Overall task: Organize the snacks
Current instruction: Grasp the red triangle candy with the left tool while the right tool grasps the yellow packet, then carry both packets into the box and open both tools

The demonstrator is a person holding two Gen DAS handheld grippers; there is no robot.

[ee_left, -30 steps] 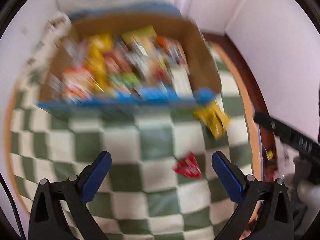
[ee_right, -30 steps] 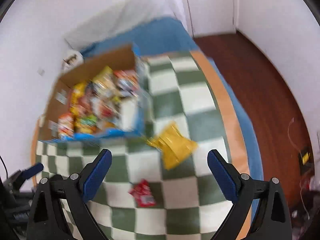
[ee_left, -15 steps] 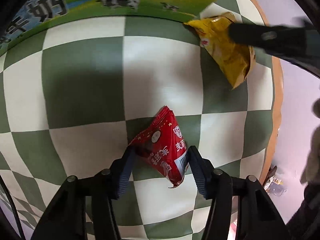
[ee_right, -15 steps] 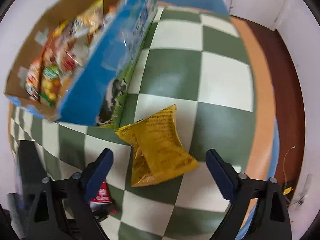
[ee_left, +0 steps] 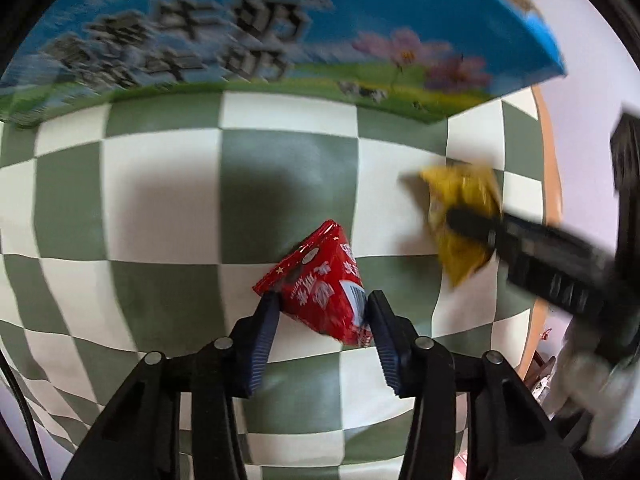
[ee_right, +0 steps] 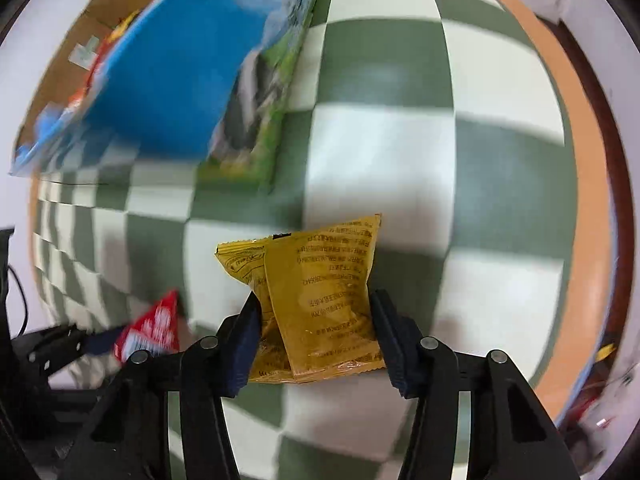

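My left gripper (ee_left: 322, 304) is shut on a red snack packet (ee_left: 320, 288), which looks lifted a little off the green-and-white checked cloth (ee_left: 160, 200). My right gripper (ee_right: 316, 304) is shut on a yellow snack packet (ee_right: 324, 300). In the left wrist view the yellow packet (ee_left: 460, 216) and the right gripper's finger (ee_left: 520, 240) show at the right. In the right wrist view the red packet (ee_right: 154, 328) shows at the lower left. The blue snack box (ee_left: 280, 28) stands close behind; its open top with several snacks shows in the right wrist view (ee_right: 80, 80).
The table's orange edge (ee_right: 580, 200) runs along the right, with dark wooden floor (ee_right: 612, 128) beyond. The box's printed side wall (ee_right: 264, 104) stands left of the yellow packet. White walls surround the table.
Both grippers came down from above the table and closed: the left on the red packet, the right on the yellow packet. The packets now look raised slightly.
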